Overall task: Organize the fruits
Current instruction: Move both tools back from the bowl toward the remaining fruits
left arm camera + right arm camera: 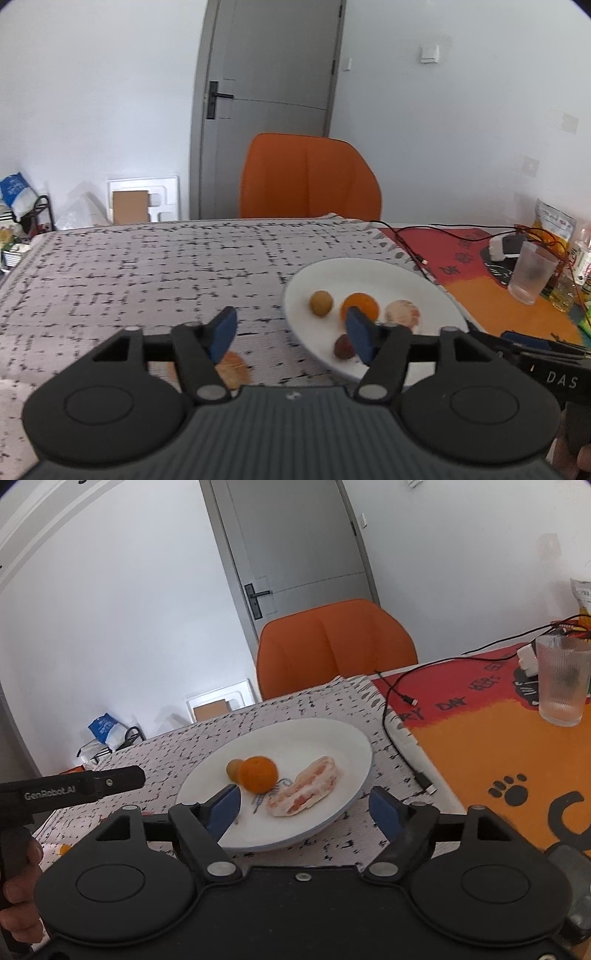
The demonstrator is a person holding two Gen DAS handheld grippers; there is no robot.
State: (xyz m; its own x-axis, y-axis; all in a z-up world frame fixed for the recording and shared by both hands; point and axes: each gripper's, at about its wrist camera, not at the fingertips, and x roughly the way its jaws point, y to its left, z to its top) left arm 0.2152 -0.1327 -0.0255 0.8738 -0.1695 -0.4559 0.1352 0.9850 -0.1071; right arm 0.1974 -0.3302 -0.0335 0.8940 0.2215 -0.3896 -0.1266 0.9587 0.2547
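Hovering over the patterned tablecloth (147,266), the left gripper (291,332) has its blue pads spread wide with nothing between them. The right gripper (306,808) is likewise wide open and empty, its pads straddling the near rim of the white plate (332,738).

Fruit on the plate: an orange (257,774) near the middle, a small yellow-brown round fruit (233,768) touching it on the far left side, and a peeled pinkish segment (306,788) lying just to the orange's right. The left wrist view adds a small dark reddish fruit (343,347) near the plate's front edge, partly hidden by the gripper's right pad.

One pale orange piece (232,371) lies on the cloth off the plate, under the left gripper's left finger. A small orange bit (65,848) also shows on the cloth in the right wrist view; whether it is the same piece cannot be told.

Judgement: the plate serves as the collection point, and most fruit is already there. The left gripper's open stance directly above the stray piece suits picking it up. The right gripper sits at the rim, probably to steady the plate or wait.

A glass (563,679) and cables (399,716) stand well apart to the right.
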